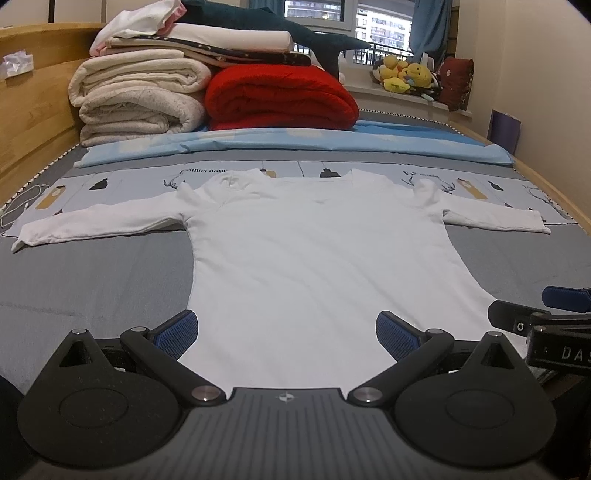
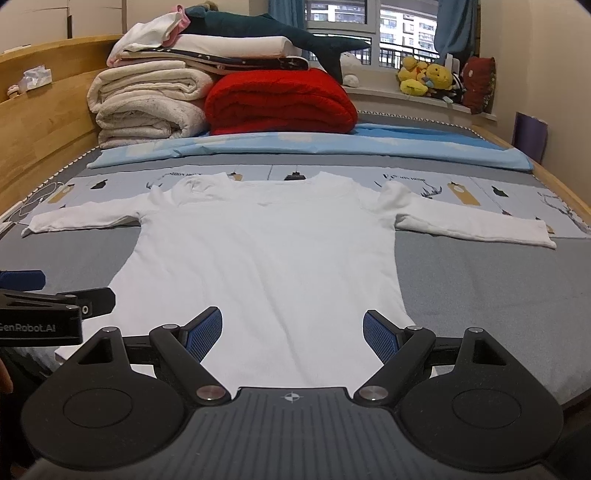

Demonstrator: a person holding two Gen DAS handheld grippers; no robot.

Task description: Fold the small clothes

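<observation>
Bedroom light falls on a wide bed with a grey mattress cover (image 1: 92, 266), framed by a pale wooden bed rail (image 1: 33, 110) on the left and a window at the far end. One small white long-sleeved cotton shirt (image 1: 314, 251) lies flat, spread out in the middle of the bed, hem toward the cameras, neckline away, with its two sleeves stretched straight out to either side. Two handheld grippers hover low over the hem, side by side: the left gripper (image 1: 288, 332) above the hem's left half and the right gripper (image 2: 293, 332) above its right half, each with its blue-padded jaws spread wide and holding nothing. The shirt looks thin, light and limp, so it would likely sag and crease wherever it is lifted; it seems neither slippery nor fragile. Sensible places to pinch it are probably the two hem corners, the shoulder seams or the sleeve cuffs, taking both layers of fabric at once. Behind the shirt lies one folded light blue sheet (image 1: 295, 144). Beyond that sit one folded red fleece blanket (image 1: 277, 99) and a stack of cream and white folded bedding (image 1: 140, 92), with one dark teal plush shark (image 1: 295, 33) draped on top. Several yellow plush toys (image 1: 402, 75), too clustered to count, rest on the windowsill.
</observation>
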